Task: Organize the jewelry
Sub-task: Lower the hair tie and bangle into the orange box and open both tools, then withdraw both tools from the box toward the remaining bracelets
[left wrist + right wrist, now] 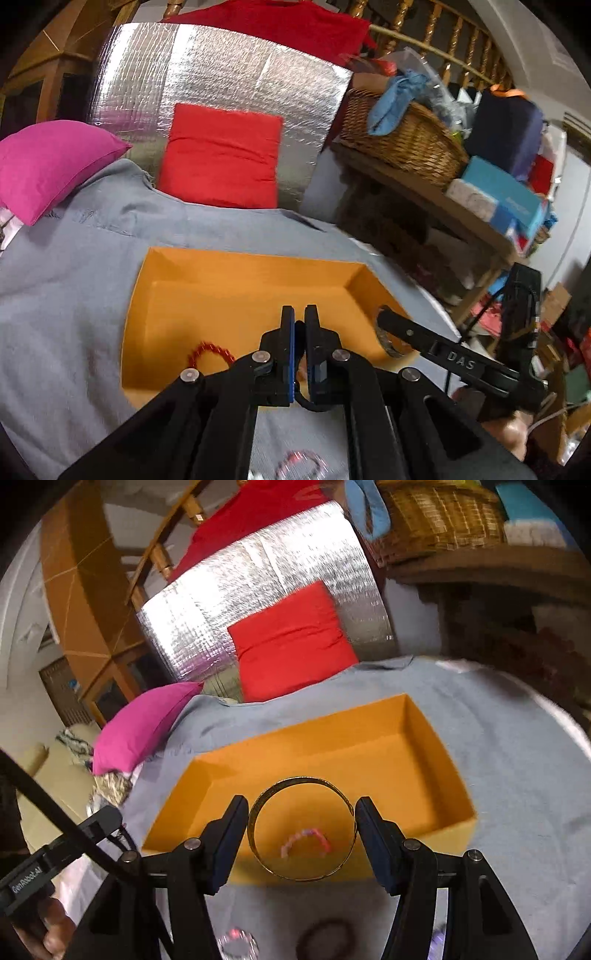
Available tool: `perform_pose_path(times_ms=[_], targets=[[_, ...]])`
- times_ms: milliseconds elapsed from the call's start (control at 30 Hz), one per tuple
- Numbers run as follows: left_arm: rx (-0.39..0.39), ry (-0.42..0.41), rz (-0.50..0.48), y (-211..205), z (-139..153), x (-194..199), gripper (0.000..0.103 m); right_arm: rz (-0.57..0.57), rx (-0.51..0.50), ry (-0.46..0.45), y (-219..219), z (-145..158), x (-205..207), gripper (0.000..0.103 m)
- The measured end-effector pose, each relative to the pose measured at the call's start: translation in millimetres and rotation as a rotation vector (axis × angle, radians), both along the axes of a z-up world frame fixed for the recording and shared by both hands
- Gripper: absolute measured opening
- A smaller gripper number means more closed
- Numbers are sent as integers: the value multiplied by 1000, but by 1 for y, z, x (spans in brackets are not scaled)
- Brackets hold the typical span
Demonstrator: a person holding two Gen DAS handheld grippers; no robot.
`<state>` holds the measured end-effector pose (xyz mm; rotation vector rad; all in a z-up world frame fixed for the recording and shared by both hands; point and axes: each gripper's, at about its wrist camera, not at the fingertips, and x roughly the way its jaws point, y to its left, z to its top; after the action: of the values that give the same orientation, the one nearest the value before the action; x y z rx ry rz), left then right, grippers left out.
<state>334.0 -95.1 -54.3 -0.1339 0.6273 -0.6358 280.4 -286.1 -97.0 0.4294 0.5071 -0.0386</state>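
Right tool (301, 825): clamped across gold bangle (301, 829), over orange tray (436, 746).
Left tool (299, 314): narrow; red bead bracelet (210, 350) in tray at its 9 o'clock.

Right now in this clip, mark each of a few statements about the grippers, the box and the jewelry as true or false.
1. The right gripper holds a gold bangle between its fingers. True.
2. The orange box has its lid on. False: it is open on top, its inside showing.
3. A red beaded bracelet lies inside the box. True.
4. The left gripper is spread wide open. False: its fingers stand nearly together; whether they pinch anything cannot be told.
5. The box stands on a bare wooden table. False: it rests on a grey cloth.
6. The bangle is over the near part of the box. True.
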Motion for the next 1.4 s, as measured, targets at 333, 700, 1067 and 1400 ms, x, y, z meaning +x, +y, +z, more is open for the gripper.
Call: perform_pose_path(times_ms=[333,700,1067,1400], targets=[[42,70,40,-22,-31,54,5,-72,4,139,-28,-27,70,63],[150,137,65,-34,-51,67,44,-117,43,232,-42,-43,99,73],[106,-48,223,10,24,0,77,-136,39,22,-45,18,23,77],[326,-92,318,36,21,-79,82,-99,28,-111,-41,58,-90,74]])
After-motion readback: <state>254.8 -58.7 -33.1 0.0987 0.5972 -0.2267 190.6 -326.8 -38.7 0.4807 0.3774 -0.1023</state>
